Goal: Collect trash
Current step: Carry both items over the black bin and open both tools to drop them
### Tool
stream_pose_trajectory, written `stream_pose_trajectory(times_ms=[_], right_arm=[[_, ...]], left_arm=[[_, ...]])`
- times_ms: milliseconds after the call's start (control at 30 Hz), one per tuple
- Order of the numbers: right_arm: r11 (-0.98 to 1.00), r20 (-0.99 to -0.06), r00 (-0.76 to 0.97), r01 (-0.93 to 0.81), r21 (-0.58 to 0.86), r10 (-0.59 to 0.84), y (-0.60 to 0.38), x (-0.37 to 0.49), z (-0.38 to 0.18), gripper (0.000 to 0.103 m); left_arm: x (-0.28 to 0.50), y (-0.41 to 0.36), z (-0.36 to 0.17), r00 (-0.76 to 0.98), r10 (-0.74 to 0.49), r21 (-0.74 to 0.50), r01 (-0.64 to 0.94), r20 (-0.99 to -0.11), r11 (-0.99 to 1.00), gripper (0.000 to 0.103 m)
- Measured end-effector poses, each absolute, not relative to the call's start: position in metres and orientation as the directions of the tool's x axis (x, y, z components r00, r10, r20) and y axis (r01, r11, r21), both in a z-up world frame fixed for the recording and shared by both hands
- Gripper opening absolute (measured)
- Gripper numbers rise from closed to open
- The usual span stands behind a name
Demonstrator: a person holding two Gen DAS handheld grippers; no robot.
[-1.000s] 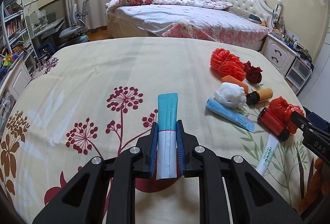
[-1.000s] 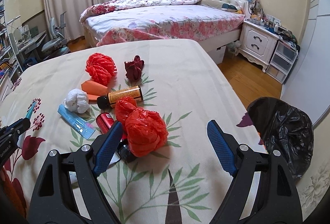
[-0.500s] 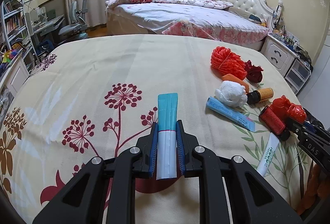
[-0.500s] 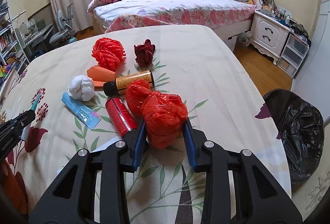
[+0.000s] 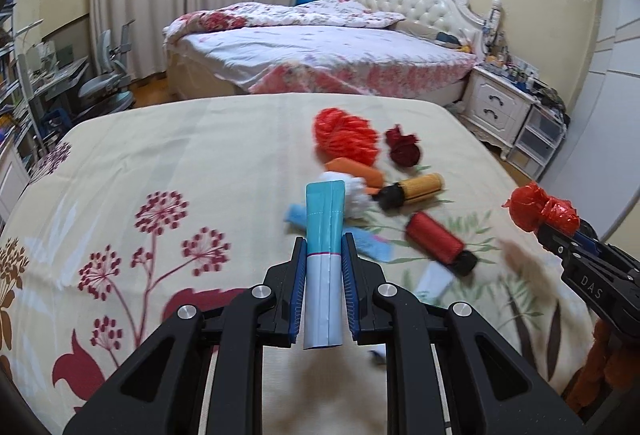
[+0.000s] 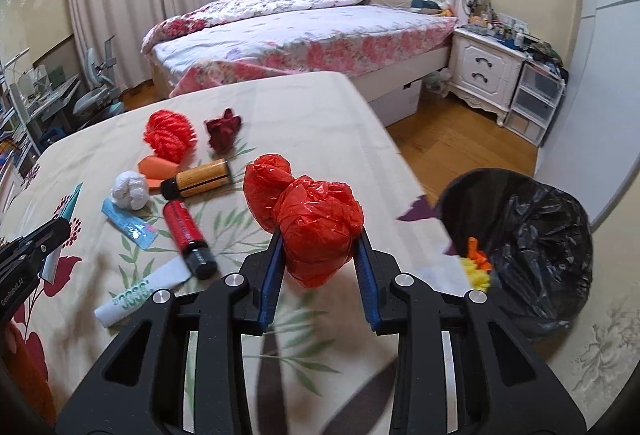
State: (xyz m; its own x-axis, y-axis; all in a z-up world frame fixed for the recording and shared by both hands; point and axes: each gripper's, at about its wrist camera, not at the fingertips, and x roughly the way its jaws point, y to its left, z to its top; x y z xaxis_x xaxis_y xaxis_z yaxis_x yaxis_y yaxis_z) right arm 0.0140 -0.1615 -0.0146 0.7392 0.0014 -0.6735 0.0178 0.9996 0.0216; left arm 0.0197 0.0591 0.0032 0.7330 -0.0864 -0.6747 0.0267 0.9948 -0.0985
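My left gripper (image 5: 323, 247) is shut on a teal and white tube (image 5: 324, 259), held above the flowered table (image 5: 160, 155). In the right wrist view my right gripper (image 6: 319, 247) is shut on a crumpled red plastic bag (image 6: 308, 215), lifted off the cloth; the same red plastic bag (image 5: 540, 213) shows at the right edge of the left wrist view. A bin with a black liner (image 6: 532, 235) stands to the right of the table, with orange and yellow scraps inside. Still lying on the table: a red net ball (image 6: 170, 133), a dark red wad (image 6: 223, 129), a white wad (image 6: 130, 191), an amber bottle (image 6: 200, 179), a red can (image 6: 186, 235).
A blue sachet (image 6: 128, 225), an orange piece (image 6: 158, 169) and a white tube (image 6: 140, 293) also lie on the cloth. Beyond the table stands a bed (image 6: 300, 35), with a white nightstand (image 6: 486, 69) to its right. A desk and chair (image 5: 104, 91) are at the left.
My right gripper closed on the red plastic bag and lifted it toward the bin. My left gripper, still holding the tube, swung to the right over the pile of trash.
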Motion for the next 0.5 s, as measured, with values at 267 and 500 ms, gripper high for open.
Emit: stream_pose_trajectory(times_ms=[267,500], right_arm=[[0.988,-0.64,0.76,0.156,0.011,-0.112,-0.219,0.001,-0.005,0.033],[0.956,-0.623,0.75,0.291,0.013,-0.22,-0.274,-0.008,-0.003,0.033]], left_arm=[[0.023,0.0,0.019,0.749,-0.18,-0.102,0.149,-0.638,0.984,0.019],[0.029,-0.062,0.031,0.753,-0.272,-0.091,0.273,-0.599,0.958,0.019]])
